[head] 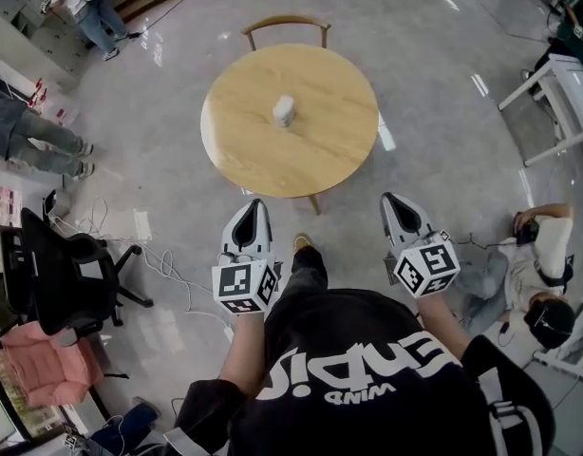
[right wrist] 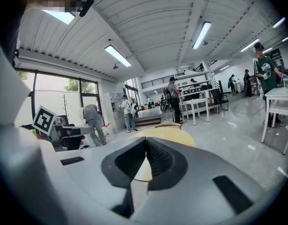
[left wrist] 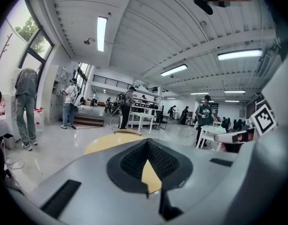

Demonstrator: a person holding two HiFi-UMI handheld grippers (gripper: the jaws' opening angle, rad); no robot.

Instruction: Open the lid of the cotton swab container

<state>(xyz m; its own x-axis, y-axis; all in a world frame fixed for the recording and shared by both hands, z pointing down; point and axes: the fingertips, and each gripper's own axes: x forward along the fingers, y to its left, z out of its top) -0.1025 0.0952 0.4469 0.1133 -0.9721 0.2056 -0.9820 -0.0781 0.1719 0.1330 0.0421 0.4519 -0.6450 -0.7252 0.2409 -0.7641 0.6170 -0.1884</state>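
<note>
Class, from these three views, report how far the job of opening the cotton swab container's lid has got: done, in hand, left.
Done: nothing visible; the cotton swab container stands alone on the table, untouched, too small to tell open from closed. In hand: left gripper and right gripper, both shut and empty, held short of the table's near edge. Left: reach the container, steady it, open it.

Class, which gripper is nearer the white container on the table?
Left. The left gripper is short of the table, almost in line with the container; the right gripper is also short of it, farther off to the right.
</note>
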